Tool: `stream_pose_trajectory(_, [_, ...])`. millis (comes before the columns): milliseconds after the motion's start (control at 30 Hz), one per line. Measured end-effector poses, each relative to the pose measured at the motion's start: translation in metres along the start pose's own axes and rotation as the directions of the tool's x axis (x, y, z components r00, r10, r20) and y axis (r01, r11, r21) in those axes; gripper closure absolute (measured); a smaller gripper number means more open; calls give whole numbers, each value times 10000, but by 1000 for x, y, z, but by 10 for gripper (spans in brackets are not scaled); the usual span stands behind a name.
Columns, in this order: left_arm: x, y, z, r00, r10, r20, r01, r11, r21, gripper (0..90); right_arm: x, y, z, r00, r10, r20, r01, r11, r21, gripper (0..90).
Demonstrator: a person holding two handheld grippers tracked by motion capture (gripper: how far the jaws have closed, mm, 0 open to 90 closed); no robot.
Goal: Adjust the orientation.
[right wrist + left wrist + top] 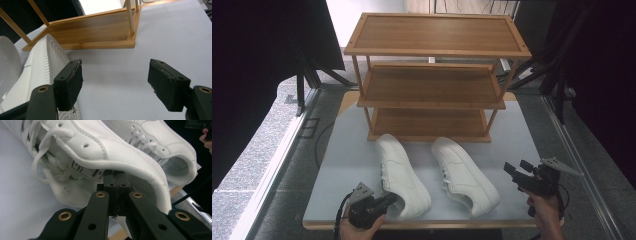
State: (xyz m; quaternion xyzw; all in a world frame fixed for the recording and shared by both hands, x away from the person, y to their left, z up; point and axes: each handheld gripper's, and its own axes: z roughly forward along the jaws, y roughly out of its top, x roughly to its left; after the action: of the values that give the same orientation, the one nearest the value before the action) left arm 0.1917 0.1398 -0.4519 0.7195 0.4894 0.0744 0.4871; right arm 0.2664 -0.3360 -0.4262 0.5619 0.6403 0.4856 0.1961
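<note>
High view: left gripper [384,201] at bottom centre pinches the heel of the left shoe [402,175]; the right shoe [464,175] lies beside it, below the rack [432,87].

Left gripper view: jaws closed on the collar [140,167]; so thin a hold could slip on lifting.

Right gripper view: right gripper [115,85] spread wide, empty.

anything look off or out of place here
Nothing is damaged or spilled. The two white shoes sit on the table in front of the rack, whose shelves are bare. The left gripper has its jaws closed on the heel collar of the left shoe; the right shoe lies untouched.
</note>
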Motion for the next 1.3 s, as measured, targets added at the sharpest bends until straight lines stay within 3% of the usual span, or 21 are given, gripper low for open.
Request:
stream_pose_trajectory(100, [-1, 7, 6, 10000, 35, 46, -35, 10000, 10, 873, 0, 0, 0, 10000, -5, -11, 5, 10000, 36, 276])
stream_pose_trajectory(200, [-3, 22, 25, 9999, 140, 22, -141, 9998, 156, 867, -1, -1, 1, 10000, 29, 6, -29, 10000, 45, 276])
stream_pose_trajectory(233, [-3, 25, 31, 9999, 106, 80, -108, 9998, 187, 866, -2, -1, 1, 10000, 40, 14, -40, 10000, 59, 276])
stream_pose_trajectory(300, [-6, 34, 41, 9984, -11, 570, 11, 10000, 11, 882, -3, -1, 1, 10000, 49, 74, -50, 9999, 97, 280])
stream_pose_trajectory(333, [-6, 34, 41, 9984, -11, 570, 11, 10000, 11, 880, -4, -2, 2, 10000, 37, 61, -38, 9999, 120, 281])
stream_pose_trajectory(367, [-11, 40, 47, 9983, 168, 561, -174, 9998, 115, 879, -4, -2, 2, 10000, 54, 70, -55, 9999, 154, 281])
stream_pose_trajectory(400, [-21, 49, 58, 9966, 590, 578, -610, 9976, 333, 879, -5, -2, 2, 9999, 71, 92, -73, 9998, 196, 281])
stream_pose_trajectory(500, [-30, 58, 69, 9965, 706, 447, -736, 9947, 717, 857, -7, -3, 1, 9999, 114, 119, -116, 9998, 179, 281])
stream_pose_trajectory(600, [-34, 62, 72, 9970, 568, 532, -603, 9959, 672, 834, -8, -3, 0, 9997, 168, 167, -171, 9998, 135, 281])
stream_pose_trajectory(733, [-41, 64, 78, 9950, 765, 638, -815, 9934, 804, 828, -10, -3, 0, 9993, 279, 255, -284, 9994, 201, 281])
stream_pose_trajectory(833, [-34, 60, 85, 9968, 648, 474, -704, 9893, 1277, 825, -8, -3, 0, 9994, 264, 237, -267, 9995, 159, 281])
stream_pose_trajectory(967, [-25, 54, 85, 9964, 348, 771, -434, 9927, 1128, 886, -7, -3, 0, 9996, 167, 244, -172, 9997, 177, 281])
stream_pose_trajectory(1300, [-20, 52, 72, 9964, 831, 192, -850, 9862, 1423, 900, -6, -4, 0, 9995, 186, 241, -192, 9995, 260, 281])
